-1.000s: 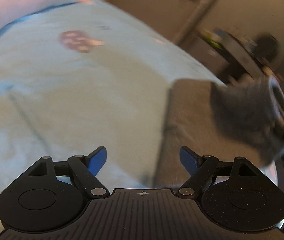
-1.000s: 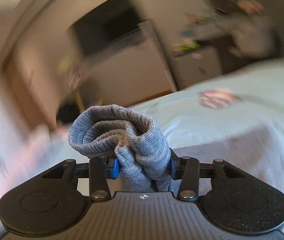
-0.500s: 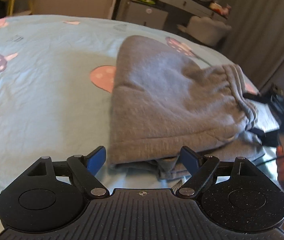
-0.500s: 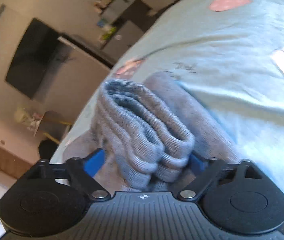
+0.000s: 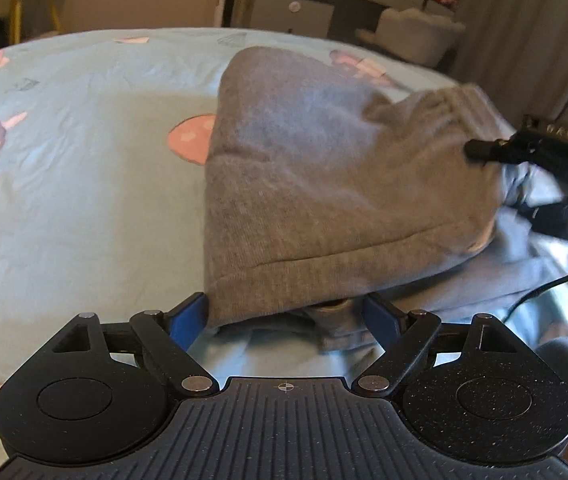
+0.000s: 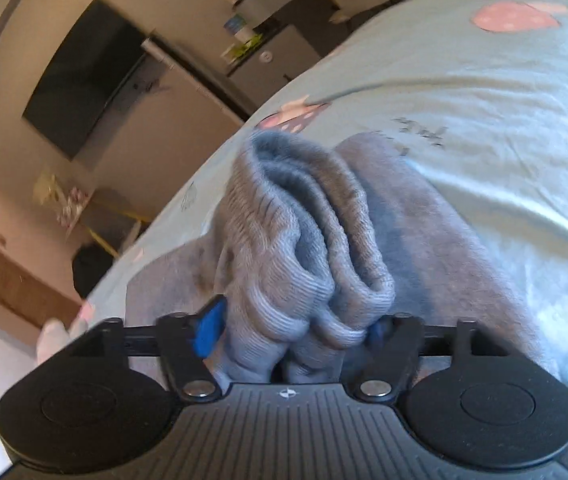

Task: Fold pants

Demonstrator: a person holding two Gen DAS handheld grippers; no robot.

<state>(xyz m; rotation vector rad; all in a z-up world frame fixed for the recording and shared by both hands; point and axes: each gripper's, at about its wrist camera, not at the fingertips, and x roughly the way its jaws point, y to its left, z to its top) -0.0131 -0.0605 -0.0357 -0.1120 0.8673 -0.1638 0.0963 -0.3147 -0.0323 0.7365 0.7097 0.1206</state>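
The pants (image 5: 324,184) lie on the bed (image 5: 83,168), a grey knit heap folded over on itself, with the hem edge nearest the left gripper (image 5: 286,316) and the ribbed waistband (image 6: 304,248) bunched at the far right of the heap.

The cloth looks soft, thick and light: it drapes and sags in deep folds, has no stiffness of its own, and would likely slump wherever it is not held. It does not look slippery; the ribbing should give good bite.

The right gripper (image 6: 296,332) is clamped on the waistband, several layers gathered between its blue pads (image 6: 207,328), the jaws fairly narrow around the wad. That thick elastic band seems the surest hold on the pants.

The left gripper stands wide, its pads (image 5: 187,316) either side of the hem corner but not pinching it; whether a pad touches the cloth I cannot tell. The stitched hem just ahead of it looks the best place to take hold, since it is doubled and firm. A pinch there should catch all layers, or the lower ones may trail behind.
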